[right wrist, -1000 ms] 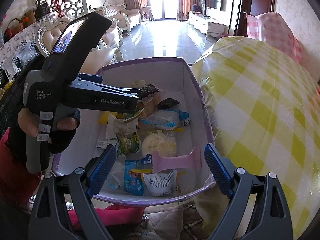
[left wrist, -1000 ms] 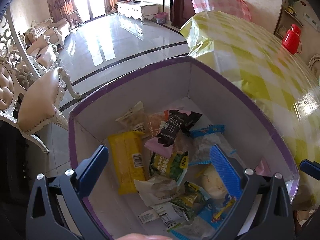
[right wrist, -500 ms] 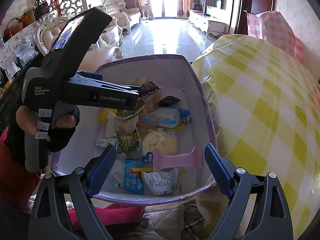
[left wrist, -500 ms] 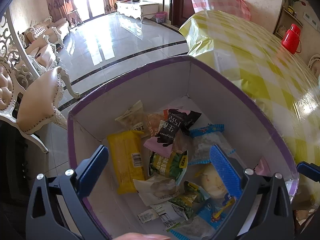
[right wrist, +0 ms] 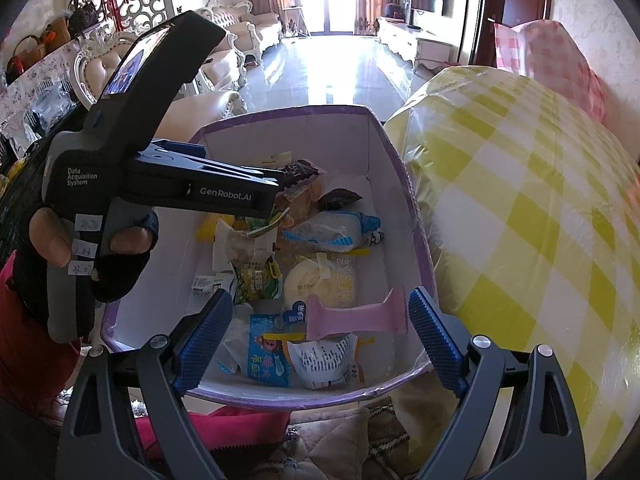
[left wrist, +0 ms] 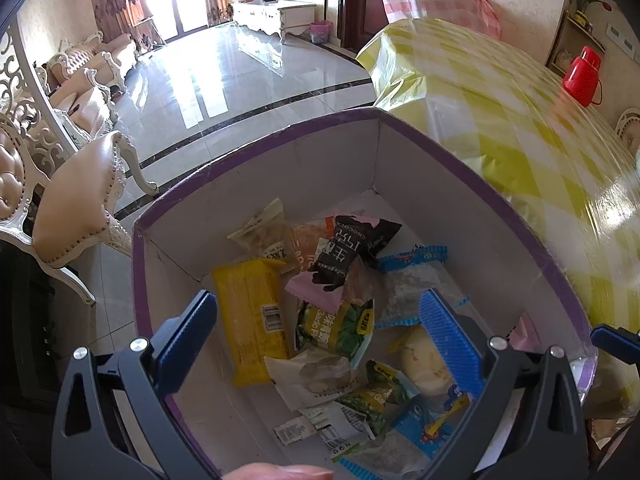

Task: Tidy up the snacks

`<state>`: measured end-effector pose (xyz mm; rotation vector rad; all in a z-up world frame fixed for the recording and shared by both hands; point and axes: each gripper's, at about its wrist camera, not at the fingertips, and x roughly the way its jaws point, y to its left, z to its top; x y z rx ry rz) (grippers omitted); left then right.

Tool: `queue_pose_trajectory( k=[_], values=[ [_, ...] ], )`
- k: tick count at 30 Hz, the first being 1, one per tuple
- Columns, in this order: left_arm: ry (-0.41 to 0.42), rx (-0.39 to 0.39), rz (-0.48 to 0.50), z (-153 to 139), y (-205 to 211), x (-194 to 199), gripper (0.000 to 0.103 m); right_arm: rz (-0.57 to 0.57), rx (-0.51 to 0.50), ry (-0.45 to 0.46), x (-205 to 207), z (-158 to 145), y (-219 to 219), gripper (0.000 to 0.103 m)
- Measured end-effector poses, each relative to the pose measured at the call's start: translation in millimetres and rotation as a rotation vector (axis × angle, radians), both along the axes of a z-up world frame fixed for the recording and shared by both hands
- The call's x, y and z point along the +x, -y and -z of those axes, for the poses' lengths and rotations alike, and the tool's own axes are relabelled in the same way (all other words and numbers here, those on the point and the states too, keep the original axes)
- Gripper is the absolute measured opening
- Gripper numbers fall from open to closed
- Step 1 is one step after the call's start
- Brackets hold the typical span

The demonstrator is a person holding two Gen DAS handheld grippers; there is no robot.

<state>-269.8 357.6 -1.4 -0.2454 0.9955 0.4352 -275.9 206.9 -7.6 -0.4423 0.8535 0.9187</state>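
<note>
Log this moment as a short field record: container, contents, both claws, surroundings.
container: open purple-rimmed box, white inside
contents: loose snack packets, among them a yellow packet, a black-and-pink packet, a round pale bun and a pink wrapper
left claw: open, above the box, holding nothing
right claw: open, over the near end of the box, holding nothing
surroundings: table with yellow checked cloth beside the box; red jug on it

Yellow checkered tablecloth (left wrist: pixel 520 128) fills the right side, red thermos jug (left wrist: pixel 582 76) upper right, cream padded chair (left wrist: pixel 76 208) at left, white TV cabinet (left wrist: pixel 276 16) up top.
</note>
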Motion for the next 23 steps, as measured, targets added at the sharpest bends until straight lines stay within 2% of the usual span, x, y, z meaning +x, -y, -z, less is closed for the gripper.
queue_pose_trajectory(
  k=[23],
  values=[
    [-0.017,-0.005,0.004,0.3,4.9,1.9,0.102,-0.001,0.005,-0.005,-1.4,-0.2,2.8,0.087]
  ],
)
